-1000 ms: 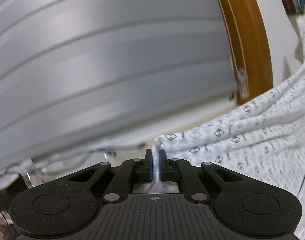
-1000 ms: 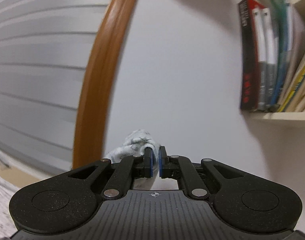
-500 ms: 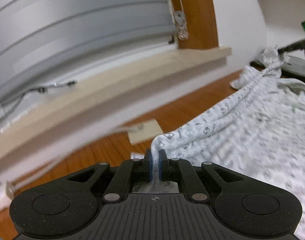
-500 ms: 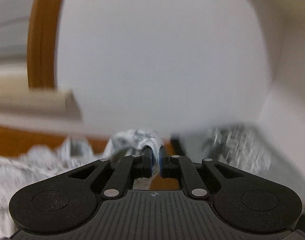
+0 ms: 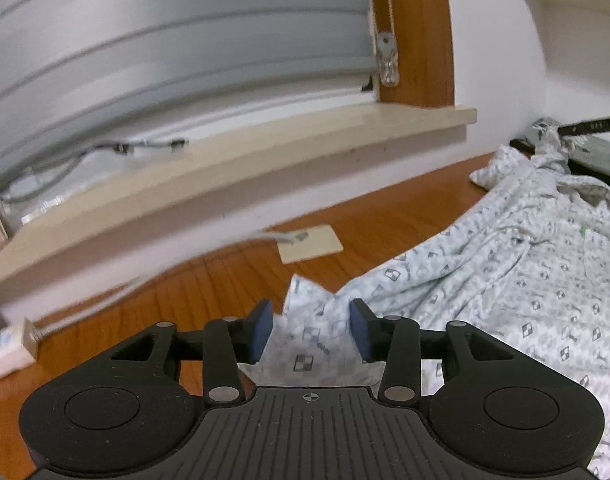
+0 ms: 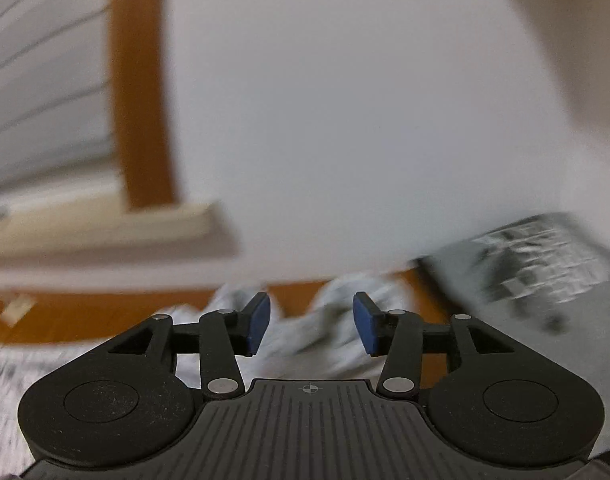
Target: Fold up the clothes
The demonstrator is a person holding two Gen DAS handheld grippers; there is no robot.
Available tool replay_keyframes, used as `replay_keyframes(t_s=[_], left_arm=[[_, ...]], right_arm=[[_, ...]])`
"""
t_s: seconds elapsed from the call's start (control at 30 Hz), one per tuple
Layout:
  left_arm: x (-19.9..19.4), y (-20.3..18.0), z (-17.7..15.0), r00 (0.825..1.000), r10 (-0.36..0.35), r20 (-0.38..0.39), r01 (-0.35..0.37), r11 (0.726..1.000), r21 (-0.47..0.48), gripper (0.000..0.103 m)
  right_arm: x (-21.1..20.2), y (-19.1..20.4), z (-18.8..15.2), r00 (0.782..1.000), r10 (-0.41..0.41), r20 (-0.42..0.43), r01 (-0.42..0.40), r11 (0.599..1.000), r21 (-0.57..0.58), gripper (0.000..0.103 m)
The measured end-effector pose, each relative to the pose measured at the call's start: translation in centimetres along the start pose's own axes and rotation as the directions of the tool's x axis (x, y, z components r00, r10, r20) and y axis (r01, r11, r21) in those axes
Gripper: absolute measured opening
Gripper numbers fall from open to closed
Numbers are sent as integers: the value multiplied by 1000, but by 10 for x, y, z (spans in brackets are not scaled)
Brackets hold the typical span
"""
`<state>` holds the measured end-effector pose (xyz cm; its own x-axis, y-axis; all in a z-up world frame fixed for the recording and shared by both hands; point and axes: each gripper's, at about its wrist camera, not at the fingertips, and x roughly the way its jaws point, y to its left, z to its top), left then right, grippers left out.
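Where the left gripper (image 5: 311, 330) points down at the wooden table (image 5: 209, 292), its jaws are opening, the blue pads (image 5: 262, 330) standing apart with a corner of the patterned white garment (image 5: 505, 280) lying loose between them and touching neither. From that corner the cloth runs away to the right in rumpled folds across the table, its far end bunched up near the right gripper (image 6: 311, 326), which shows small at the right edge of the left view. In the right wrist view those jaws are opening too, and a crumpled, blurred bit of the same cloth sits between and below the pads; it seems to lie free of them, though the blur makes that hard to be sure of. Just beyond the left gripper a pale square card (image 5: 311, 244) lies flat on the wood. Farther back a light windowsill (image 5: 241, 160) runs under grey blinds (image 5: 165, 40), with a brown window frame (image 5: 417, 32) and white wall (image 6: 345, 100) beside them, and a grey printed object (image 6: 545, 272) rests at the right.
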<state>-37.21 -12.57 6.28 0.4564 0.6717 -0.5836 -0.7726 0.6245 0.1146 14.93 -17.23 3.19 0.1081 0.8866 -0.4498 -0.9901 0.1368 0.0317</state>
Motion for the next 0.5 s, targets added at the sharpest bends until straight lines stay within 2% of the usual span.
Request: replay_keyframes(t_s=[0.07,0.13,0.27,0.33,0.5], left_arm=[[3,-2,-4,1000,-15,-12,15,1000,8,40],[6,-4,-8,999,-29,-21,30,999,17,16],[-13,-10,-10,999,-51,1,51,998,32,14],[-27,-9,-16,998,-65,24,65,998,-8,14],[-46,-9,-36,996,-80,26,81,995,-52,23]], right_arm=[[15,19,-12,1000,19,-25,-20,999,-46,48],[25,33,-23,999,18,-40,-22,994,-104,52],[33,43,-33,1000,1,-21,-4,986,-169,52],[34,42,-39,1000,9,-11,-11,987,-162,52],[34,41,-38,1000,15,-20,-18,988,-153,53]])
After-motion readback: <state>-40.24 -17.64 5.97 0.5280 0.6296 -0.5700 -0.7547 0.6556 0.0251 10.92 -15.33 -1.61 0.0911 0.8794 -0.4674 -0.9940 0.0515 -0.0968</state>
